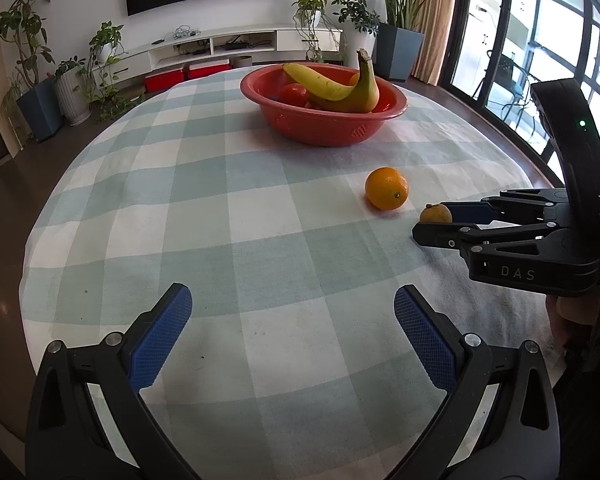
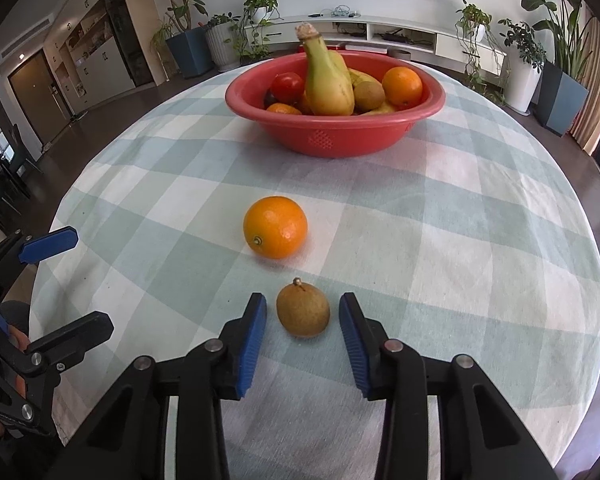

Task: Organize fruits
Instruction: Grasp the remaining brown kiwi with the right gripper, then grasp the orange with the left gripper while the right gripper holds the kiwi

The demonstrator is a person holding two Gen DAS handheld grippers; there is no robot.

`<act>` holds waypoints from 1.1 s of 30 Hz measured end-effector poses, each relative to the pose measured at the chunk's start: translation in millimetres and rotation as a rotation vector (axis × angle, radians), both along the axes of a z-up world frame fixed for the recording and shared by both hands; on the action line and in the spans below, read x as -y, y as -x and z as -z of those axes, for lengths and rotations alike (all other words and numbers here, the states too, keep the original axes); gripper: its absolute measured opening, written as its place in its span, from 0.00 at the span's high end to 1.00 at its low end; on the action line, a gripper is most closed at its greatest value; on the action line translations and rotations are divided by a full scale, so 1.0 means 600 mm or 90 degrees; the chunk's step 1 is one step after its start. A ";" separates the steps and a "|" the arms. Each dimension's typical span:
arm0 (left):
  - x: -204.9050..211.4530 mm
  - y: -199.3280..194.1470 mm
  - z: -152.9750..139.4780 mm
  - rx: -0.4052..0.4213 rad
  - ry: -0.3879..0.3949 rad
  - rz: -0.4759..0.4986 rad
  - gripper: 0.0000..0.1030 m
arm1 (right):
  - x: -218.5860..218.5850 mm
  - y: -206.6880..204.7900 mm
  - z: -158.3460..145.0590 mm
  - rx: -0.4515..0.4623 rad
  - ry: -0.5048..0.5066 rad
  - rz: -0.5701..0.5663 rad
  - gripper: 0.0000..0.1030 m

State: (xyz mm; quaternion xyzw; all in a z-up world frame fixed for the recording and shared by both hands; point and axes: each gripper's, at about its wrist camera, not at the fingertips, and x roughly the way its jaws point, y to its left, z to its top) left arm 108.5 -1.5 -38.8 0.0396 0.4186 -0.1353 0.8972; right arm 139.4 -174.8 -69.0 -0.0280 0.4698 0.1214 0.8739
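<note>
Several fruits fill the red bowl (image 2: 335, 128); right gripper (image 2: 302, 334) jaws flank the kiwi (image 2: 303, 310), untouched; left gripper (image 1: 293, 336) jaws spread.

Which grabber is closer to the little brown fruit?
Right. The right gripper has the brown fruit between its fingers, not touching. The left gripper is open, off to the side.
</note>
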 end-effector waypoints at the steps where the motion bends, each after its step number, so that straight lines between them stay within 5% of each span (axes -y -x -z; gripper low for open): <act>1: 0.002 0.000 0.001 0.000 -0.001 0.002 0.00 | 0.000 -0.001 0.000 0.001 -0.002 0.000 0.59; 14: 0.030 -0.031 -0.008 0.006 -0.023 0.028 0.00 | -0.002 0.002 -0.001 0.017 0.021 -0.015 0.73; 33: 0.126 -0.156 -0.005 -0.036 -0.061 0.122 0.02 | 0.061 0.005 -0.015 0.033 -0.006 0.075 0.73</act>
